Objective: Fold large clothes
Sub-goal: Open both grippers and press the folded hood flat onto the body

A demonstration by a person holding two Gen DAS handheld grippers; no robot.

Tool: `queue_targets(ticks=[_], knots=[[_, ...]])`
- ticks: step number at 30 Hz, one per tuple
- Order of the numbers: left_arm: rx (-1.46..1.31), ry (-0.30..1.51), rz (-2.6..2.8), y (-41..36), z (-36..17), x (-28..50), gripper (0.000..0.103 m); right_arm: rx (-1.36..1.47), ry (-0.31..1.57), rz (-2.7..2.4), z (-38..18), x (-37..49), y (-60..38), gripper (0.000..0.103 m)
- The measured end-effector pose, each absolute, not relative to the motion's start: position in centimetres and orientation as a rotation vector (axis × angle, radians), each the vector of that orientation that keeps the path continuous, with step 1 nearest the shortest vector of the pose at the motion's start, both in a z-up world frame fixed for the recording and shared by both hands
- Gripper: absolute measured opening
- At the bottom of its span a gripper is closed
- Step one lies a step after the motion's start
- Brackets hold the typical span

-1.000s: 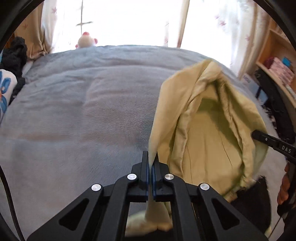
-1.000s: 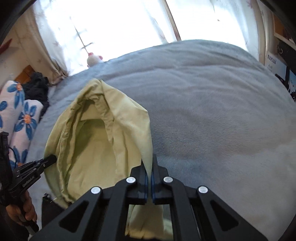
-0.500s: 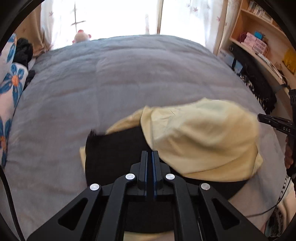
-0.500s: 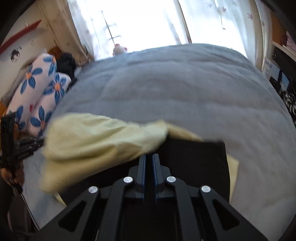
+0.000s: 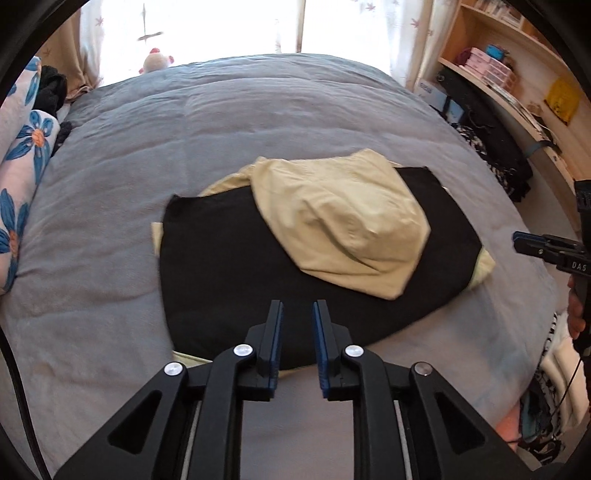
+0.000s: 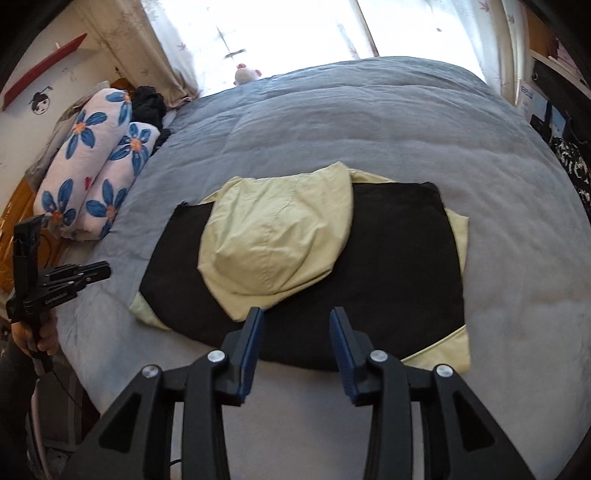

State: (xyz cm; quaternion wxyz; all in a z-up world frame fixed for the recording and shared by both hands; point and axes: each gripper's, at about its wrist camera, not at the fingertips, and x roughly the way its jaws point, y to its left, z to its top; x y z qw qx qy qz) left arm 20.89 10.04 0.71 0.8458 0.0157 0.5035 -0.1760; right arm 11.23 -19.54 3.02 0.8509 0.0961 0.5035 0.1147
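home bedroom | bed (image 5: 258,122) | floral pillows (image 6: 92,173) | curtained window (image 6: 258,33)

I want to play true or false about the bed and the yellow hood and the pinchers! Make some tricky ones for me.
1. The yellow hood lies on top of the black part of the garment. True.
2. The left gripper is pinching the hood. False: its jaws are open and hold nothing.
3. The right gripper is open too. True.
4. The garment lies on a red blanket. False: the blanket is grey.
5. Flowered pillows sit at the side of the bed. True.
6. The plush toy sits on the hood. False: it is at the bed's far edge, by the window.
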Motion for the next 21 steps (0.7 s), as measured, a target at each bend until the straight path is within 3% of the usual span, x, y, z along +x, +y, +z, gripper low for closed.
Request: queue_targets(ticks=[4, 14, 21], knots=[[-0.021, 1.071, -0.417, 8.6, -1.5, 20.0, 0.026, 0.243, 1.086, 0.281, 0.6, 10.7, -18.0, 0.038], [-0.335, 1.166, -0.462, 6.0, -10.9, 23.6, 0.027, 0.520, 1.131, 0.327, -8.7, 13.7, -16.4, 0.038], [-0.491, 1.173, -0.447, 5.0, -14.7, 26.5, 0.027, 0.653, 1.117, 0.314, -12.9, 16.9, -16.0, 0.038]])
